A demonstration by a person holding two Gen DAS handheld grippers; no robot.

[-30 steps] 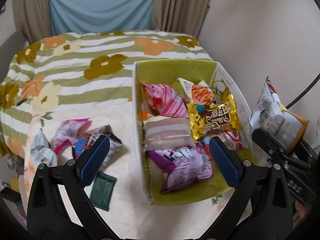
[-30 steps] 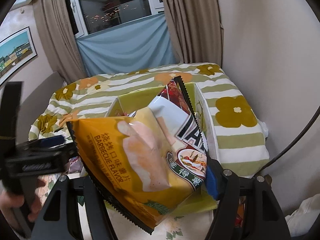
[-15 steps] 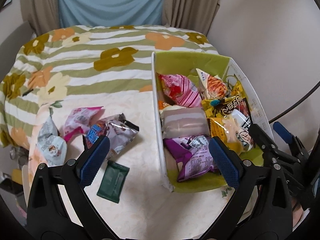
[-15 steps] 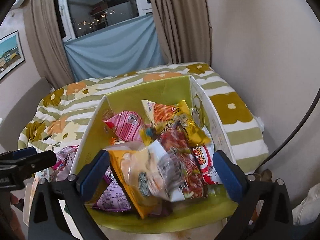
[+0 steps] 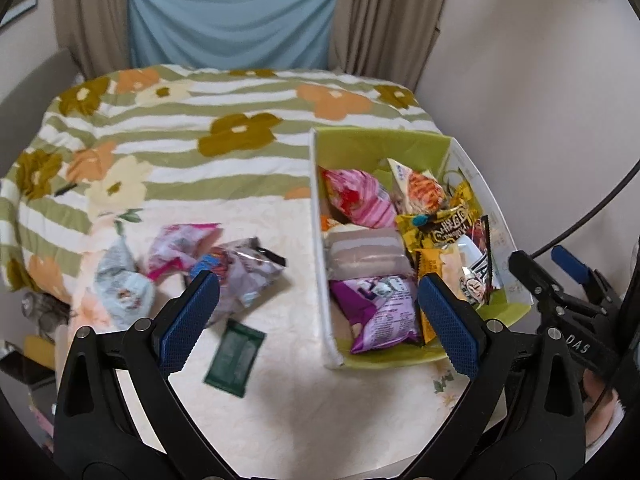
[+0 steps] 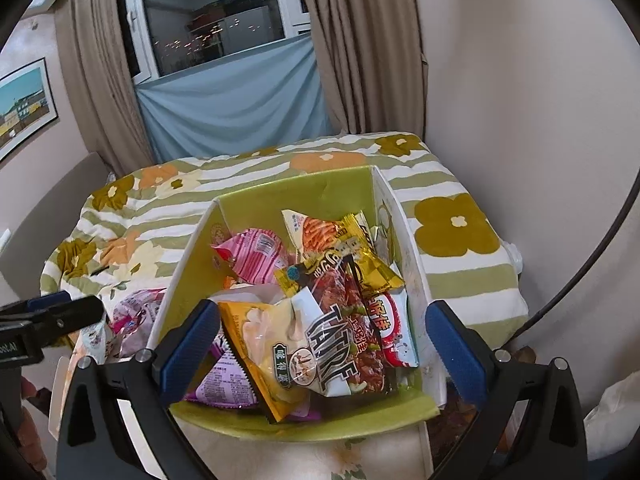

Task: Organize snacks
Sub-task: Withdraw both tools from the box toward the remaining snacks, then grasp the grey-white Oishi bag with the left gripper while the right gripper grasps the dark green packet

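A green box (image 5: 372,146) (image 6: 288,196) on the table holds several snack packets. On top at its near end lies an orange barbecue chip bag (image 6: 280,344) (image 5: 448,264). My right gripper (image 6: 324,340) hangs open just above that bag, touching nothing. Left of the box my left gripper (image 5: 320,312) is open and empty over the table. Loose packets lie before it: a dark green sachet (image 5: 235,354), a silver-purple packet (image 5: 244,272), a pink packet (image 5: 180,246) and a pale blue one (image 5: 122,288).
The table wears a floral striped cloth (image 5: 180,120). A wall (image 6: 520,100) runs close along the right, and curtains with a window (image 6: 216,32) stand behind. A black cable (image 6: 592,264) curves down at the right. The right gripper (image 5: 560,280) shows beside the box in the left wrist view.
My right gripper has opened and the orange chip bag has dropped from it into the box. The left gripper has drifted left and up, away from the box.
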